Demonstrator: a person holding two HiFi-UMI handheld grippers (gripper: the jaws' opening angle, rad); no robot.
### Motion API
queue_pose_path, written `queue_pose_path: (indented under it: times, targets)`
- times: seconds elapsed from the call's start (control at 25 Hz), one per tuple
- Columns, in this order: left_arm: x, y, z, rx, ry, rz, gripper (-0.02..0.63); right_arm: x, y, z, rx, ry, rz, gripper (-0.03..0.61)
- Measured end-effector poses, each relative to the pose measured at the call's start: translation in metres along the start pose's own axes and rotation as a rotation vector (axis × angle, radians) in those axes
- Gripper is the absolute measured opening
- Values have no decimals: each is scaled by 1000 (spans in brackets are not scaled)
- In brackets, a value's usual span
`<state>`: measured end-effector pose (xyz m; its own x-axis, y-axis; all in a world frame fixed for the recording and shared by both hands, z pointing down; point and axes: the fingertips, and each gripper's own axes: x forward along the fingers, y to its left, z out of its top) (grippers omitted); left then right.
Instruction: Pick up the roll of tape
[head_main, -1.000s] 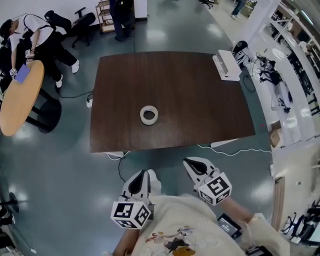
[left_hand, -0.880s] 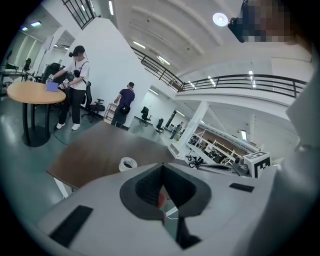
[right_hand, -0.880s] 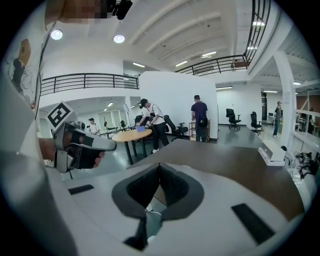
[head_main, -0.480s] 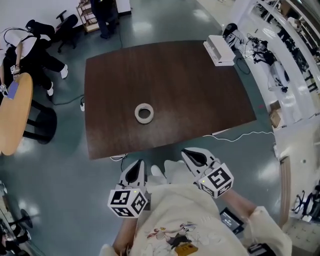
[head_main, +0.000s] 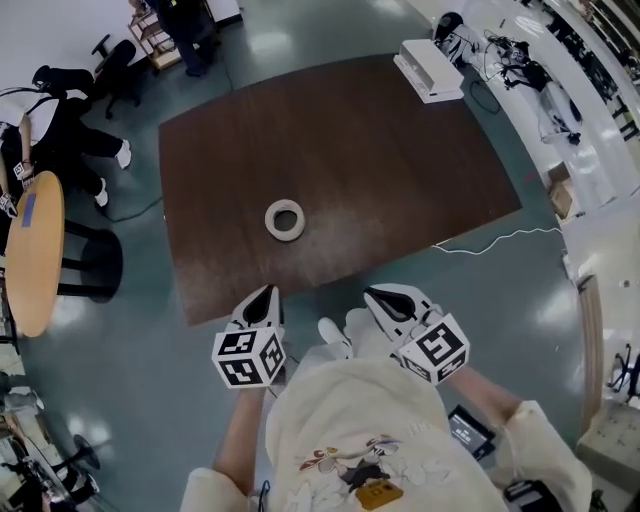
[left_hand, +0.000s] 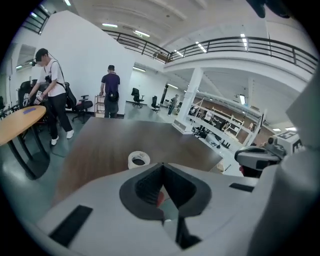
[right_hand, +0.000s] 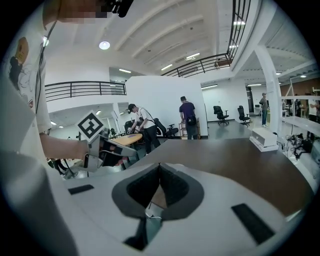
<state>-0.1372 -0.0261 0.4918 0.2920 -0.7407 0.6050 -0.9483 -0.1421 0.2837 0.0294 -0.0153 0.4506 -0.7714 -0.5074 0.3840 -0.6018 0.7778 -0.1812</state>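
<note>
We find the roll of tape (head_main: 285, 219) lying midway on the tabletop (head_main: 400, 160), a box (head_main: 428, 70) at its far right corner.

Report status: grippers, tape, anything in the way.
Left gripper shut, empty; right gripper shut, empty; both short of the table. Tape flat on table, untouched. Nothing between grippers and tape; white box at far corner.

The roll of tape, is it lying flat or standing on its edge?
Lying flat: the roll of tape shows its open hole upward on the brown table.

Closed, empty right gripper (right_hand: 160, 166) before brown table (right_hand: 235, 160)
</note>
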Motion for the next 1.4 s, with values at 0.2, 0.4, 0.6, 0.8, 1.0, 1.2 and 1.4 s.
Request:
queue_pose_path:
  times: [0.2,0.4,0.6,0.8,1.0,1.2,1.4]
  targets:
    - [43,27,-7,50,132,9,68,10,6,-2,7,2,16,6]
    - [75,48,-16,-8,224,8,83,14,-5,-11,29,9,4,6]
    - [101,63,-15,-104,271,-16,94,20,-16,-22,93,14,-24,6]
    - [132,82,-18,-185,308,9,103,30,-25,-23,102,17,-33,6]
    - [154,96,-18,-242,324,42,107,43,-35,-19,81,27,-32,6]
    - [170,119,-23,-300,356,63,109,63,-31,-8,84,28,-16,6]
    - [190,123,-24,-341,371,69,109,77,-40,-10,84,45,-5,6]
